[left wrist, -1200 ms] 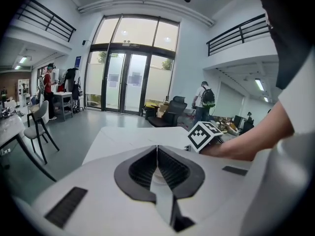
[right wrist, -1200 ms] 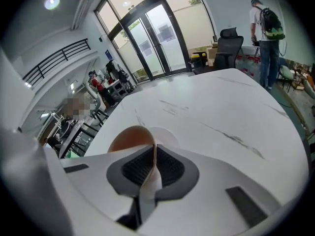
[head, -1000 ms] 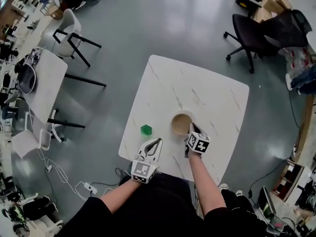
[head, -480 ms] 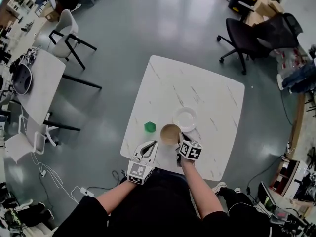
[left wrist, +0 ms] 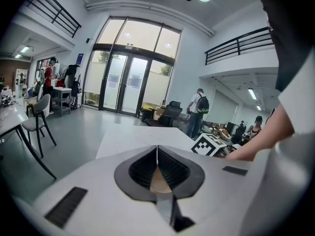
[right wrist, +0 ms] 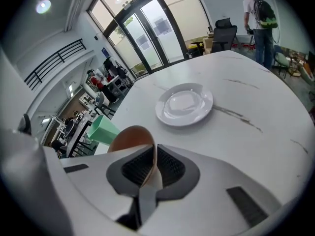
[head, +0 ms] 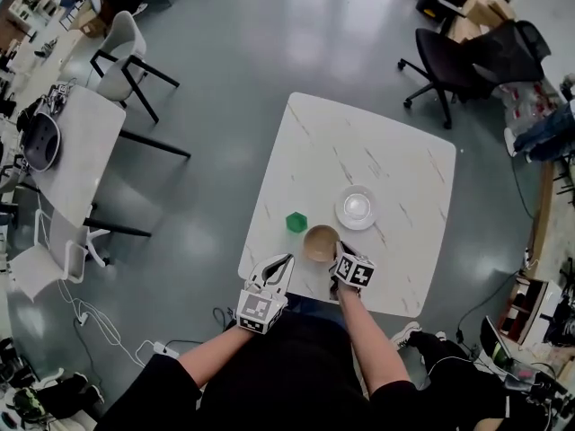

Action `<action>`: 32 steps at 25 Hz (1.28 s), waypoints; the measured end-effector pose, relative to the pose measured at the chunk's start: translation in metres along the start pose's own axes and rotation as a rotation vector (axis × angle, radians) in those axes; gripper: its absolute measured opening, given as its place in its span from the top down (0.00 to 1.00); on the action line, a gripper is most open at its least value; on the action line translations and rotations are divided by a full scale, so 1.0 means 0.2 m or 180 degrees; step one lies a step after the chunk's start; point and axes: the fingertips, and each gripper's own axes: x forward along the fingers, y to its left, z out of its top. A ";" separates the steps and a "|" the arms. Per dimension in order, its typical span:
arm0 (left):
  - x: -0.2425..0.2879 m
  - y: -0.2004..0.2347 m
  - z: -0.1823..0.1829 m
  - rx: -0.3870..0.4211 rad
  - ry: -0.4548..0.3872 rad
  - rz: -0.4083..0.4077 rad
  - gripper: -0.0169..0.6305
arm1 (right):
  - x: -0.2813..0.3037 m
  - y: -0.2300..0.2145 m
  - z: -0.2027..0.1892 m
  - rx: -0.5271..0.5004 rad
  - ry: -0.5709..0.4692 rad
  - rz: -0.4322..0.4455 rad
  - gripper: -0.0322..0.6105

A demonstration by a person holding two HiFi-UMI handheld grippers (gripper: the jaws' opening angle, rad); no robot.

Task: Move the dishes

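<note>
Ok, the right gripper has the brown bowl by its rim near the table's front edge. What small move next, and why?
Probably ease the brown bowl straight down onto the bare table, then open the fingers. The right gripper is shut on the bowl's rim. The bowl sits clear of the white plate and the green object, but I can't tell whether it rests on the tabletop yet.

My left gripper [head: 286, 260]: white shell, jaws tapering to point. Black ribbed pads [left wrist: 173, 170] in dark grey surround. Black slot marks on shell either side. Left cube [head: 256, 310] at rear, black-and-white square markers. Right gripper [head: 336, 251]: same build, same pads. Right cube [head: 356, 271] marked alike. Top [head: 287, 366] black. Sleeves [head: 157, 391] short, black; forearms bare.
</note>
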 end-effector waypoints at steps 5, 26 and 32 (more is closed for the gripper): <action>-0.03 -0.08 0.14 0.0069 -0.0226 -0.0318 0.95 | -0.13 -0.02 0.05 0.0249 -0.0209 -0.0152 0.78; 0.80 -0.29 0.22 -0.0478 0.0090 -0.0316 0.81 | -0.25 -0.44 0.53 -0.0098 -0.0453 -0.0158 0.79; 1.07 -0.17 0.04 -0.0358 0.0868 0.0076 0.81 | -0.11 -0.50 0.61 -0.0021 -0.0339 -0.0057 0.79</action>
